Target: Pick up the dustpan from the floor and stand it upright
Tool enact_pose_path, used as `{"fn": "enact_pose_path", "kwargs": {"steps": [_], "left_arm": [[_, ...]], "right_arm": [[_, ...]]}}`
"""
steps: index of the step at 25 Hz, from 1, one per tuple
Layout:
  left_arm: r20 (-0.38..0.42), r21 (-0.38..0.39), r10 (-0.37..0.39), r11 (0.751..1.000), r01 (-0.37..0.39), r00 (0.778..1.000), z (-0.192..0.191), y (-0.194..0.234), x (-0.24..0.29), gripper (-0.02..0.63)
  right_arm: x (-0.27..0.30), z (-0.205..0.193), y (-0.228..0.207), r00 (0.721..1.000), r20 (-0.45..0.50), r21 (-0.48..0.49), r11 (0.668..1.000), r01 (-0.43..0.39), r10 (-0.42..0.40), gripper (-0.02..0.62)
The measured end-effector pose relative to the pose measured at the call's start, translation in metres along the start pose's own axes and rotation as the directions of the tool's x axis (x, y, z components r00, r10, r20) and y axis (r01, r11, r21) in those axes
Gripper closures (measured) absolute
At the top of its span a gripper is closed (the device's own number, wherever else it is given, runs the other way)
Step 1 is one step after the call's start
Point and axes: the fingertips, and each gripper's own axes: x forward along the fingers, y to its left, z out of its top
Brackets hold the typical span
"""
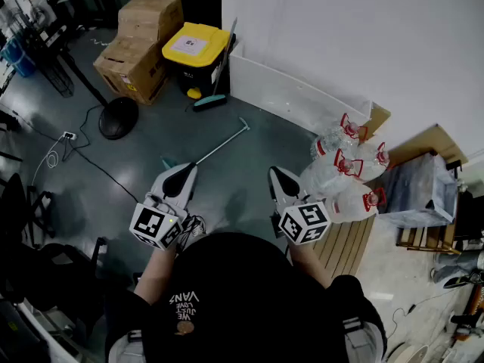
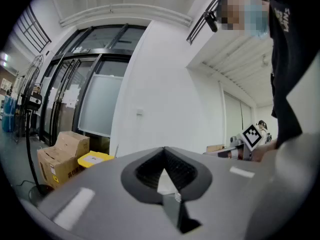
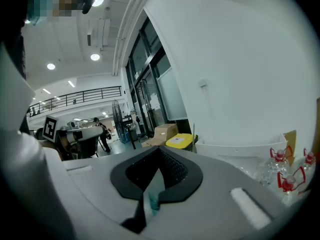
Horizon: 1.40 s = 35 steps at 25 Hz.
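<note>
Lying flat on the grey floor [image 1: 249, 165], the dustpan [image 1: 219, 144] stretches its long thin handle ahead and to the right of the left gripper [image 1: 185, 171]. Its teal end shows just left of that gripper's tip. The left gripper [image 2: 165, 153] has its jaws pressed together with nothing between them. The right gripper [image 1: 277, 174] is held beside it, well apart from the dustpan, with its jaws [image 3: 159, 153] likewise closed on nothing. To the right of the right gripper lies a heap of clear plastic bottles [image 1: 344, 174] with red caps. Far ahead of both grippers a broom [image 1: 209, 102] leans by a yellow-lidded bin [image 1: 195, 48], with cardboard boxes [image 1: 140, 44] to its left.
</note>
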Motion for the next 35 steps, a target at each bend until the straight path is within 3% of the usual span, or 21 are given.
{"fn": "enact_pose_path", "kwargs": {"steps": [3, 6, 9, 17, 23, 35], "left_arm": [[0.003, -0.012, 0.007, 1.000, -0.007, 1.000, -0.003, -0.004, 0.010, 0.555], [0.006, -0.015, 0.048, 0.999, -0.048, 0.999, -0.005, -0.002, 0.020, 0.555], [0.001, -0.008, 0.058, 0.998, -0.058, 0.998, -0.006, -0.002, 0.027, 0.550], [-0.023, -0.044, -0.025, 0.999, 0.024, 0.999, -0.024, 0.024, 0.063, 0.523], [-0.047, -0.098, -0.078, 0.993, 0.073, 0.996, -0.033, 0.080, 0.106, 0.442], [-0.089, -0.125, -0.183, 0.977, 0.171, 0.979, -0.039, 0.208, 0.164, 0.412]], "right_arm": [[0.003, 0.002, 0.005, 0.996, -0.009, -0.039, 0.995, -0.089, 0.089, 0.594], [0.006, 0.008, 0.004, 0.993, 0.014, -0.085, 0.989, -0.117, 0.118, 0.594], [0.010, 0.010, -0.005, 0.995, 0.024, -0.075, 0.993, -0.091, 0.093, 0.588], [0.048, 0.008, -0.034, 1.000, 0.017, 0.002, 1.000, 0.000, 0.000, 0.509], [0.102, 0.019, -0.051, 0.997, 0.020, 0.026, 0.997, 0.072, -0.072, 0.456], [0.225, 0.032, -0.058, 0.983, 0.013, 0.057, 0.982, 0.180, -0.181, 0.425]]}}
